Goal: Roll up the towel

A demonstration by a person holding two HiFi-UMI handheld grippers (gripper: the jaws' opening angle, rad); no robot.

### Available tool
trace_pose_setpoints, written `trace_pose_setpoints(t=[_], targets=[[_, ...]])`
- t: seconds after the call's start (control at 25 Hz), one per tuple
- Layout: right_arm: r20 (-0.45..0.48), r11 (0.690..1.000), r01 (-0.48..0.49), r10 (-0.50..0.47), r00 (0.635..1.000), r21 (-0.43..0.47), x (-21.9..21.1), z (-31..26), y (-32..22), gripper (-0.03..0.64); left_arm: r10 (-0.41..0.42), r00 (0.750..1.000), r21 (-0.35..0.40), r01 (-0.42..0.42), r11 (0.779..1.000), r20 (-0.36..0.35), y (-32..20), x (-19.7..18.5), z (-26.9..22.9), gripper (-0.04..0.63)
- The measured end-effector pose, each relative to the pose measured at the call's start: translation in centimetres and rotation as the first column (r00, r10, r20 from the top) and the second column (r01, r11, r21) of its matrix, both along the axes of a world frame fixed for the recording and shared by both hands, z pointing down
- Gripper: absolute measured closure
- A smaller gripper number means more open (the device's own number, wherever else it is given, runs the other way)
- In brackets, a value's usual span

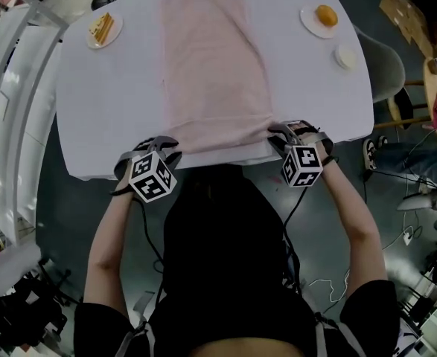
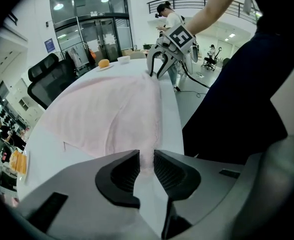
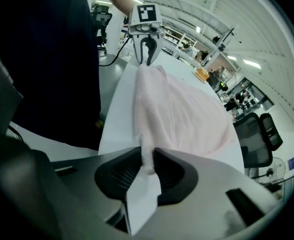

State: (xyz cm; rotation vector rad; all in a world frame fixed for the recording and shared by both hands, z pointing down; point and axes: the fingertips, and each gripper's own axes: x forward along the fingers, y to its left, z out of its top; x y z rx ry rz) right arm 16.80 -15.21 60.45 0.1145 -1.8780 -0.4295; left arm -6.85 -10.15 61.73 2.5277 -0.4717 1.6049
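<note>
Two near corners of towel pinched: left claw narrow on one, right claw narrow on other

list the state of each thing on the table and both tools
towel: spread flat, not yet rolled, near corners pinched
left tool: shut on the towel's near left corner
right tool: shut on the towel's near right corner
orange: sitting on a plate

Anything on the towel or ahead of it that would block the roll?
Nothing visible does. The left hand-held gripper and right hand-held gripper each pinch a near corner of the towel, its surface is bare, and the left plate and right plate sit beside its far end, off the cloth.
</note>
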Motion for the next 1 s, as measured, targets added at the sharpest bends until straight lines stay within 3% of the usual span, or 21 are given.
trace_pose_setpoints(t=[0.2, 0.68, 1.0], targets=[[0.008, 0.999, 0.03, -0.03, 1.0, -0.016, 0.0, -0.2, 0.0, 0.577, -0.003, 1.0, 0.023, 0.003, 1.0, 0.01, -0.4, -0.4, -0.2, 0.56], [0.014, 0.999, -0.001, 0.001, 1.0, -0.04, 0.4, -1.6, 3.4, 0.591, 0.051, 0.999, 0.005, -0.051, 0.999, 0.01, 2.7, -0.6, -0.7, 0.572], [0.0, 0.996, -0.04, 0.04, 0.999, -0.079, 0.4, -1.0, 9.0, 0.591, 0.107, 0.994, -0.054, -0.107, 0.993, -0.011, 8.1, -0.6, -0.3, 0.572]])
